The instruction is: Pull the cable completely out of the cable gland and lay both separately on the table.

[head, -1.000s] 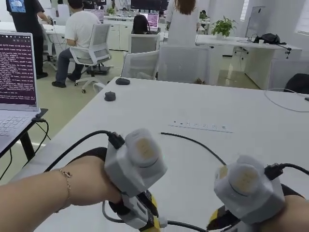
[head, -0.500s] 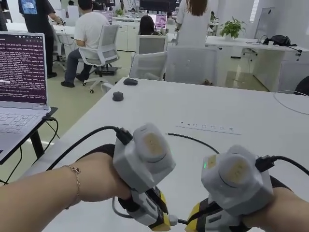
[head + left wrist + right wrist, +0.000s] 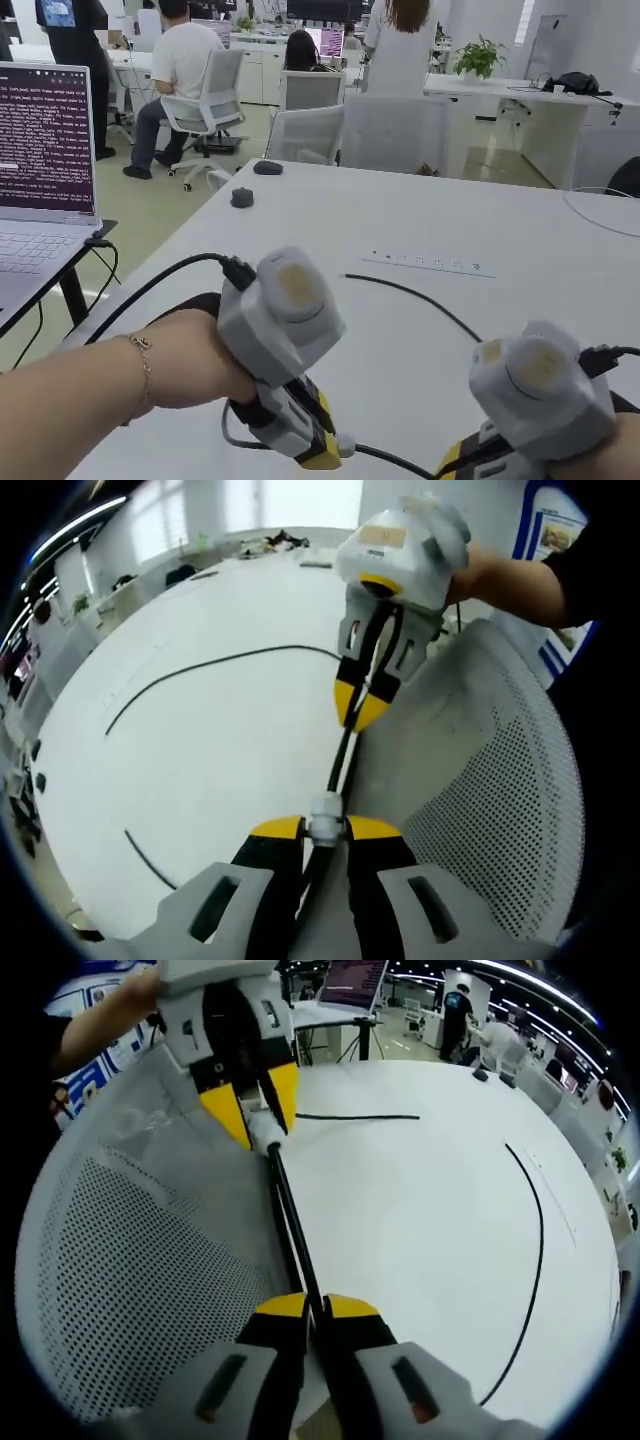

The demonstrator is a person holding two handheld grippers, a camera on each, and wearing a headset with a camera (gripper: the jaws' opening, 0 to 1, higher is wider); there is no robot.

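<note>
A small white cable gland [image 3: 325, 815] sits between the yellow tips of my left gripper [image 3: 325, 830], which is shut on it. A black cable [image 3: 345, 755] runs straight out of the gland to my right gripper [image 3: 362, 705], which is shut on the cable. The right gripper view has my right gripper [image 3: 318, 1312] clamped on the cable [image 3: 290, 1220], which leads up to the gland [image 3: 262, 1136] in the left gripper [image 3: 250, 1100]. In the head view the left gripper [image 3: 330, 450] and right gripper [image 3: 455, 462] are held low over the near table edge, with the gland [image 3: 346, 445] and cable [image 3: 390, 461] between them.
A second loose black cable [image 3: 410, 295] lies on the white table [image 3: 520, 230] beside a white strip [image 3: 430, 263]. Two dark small objects [image 3: 242, 197] rest far left. An open laptop [image 3: 40, 150] stands at left. A mesh chair back [image 3: 490, 780] is below the grippers.
My right gripper has moved right, away from the left one. More black cable now spans the gap between them. The left gripper has stayed about where it was.
</note>
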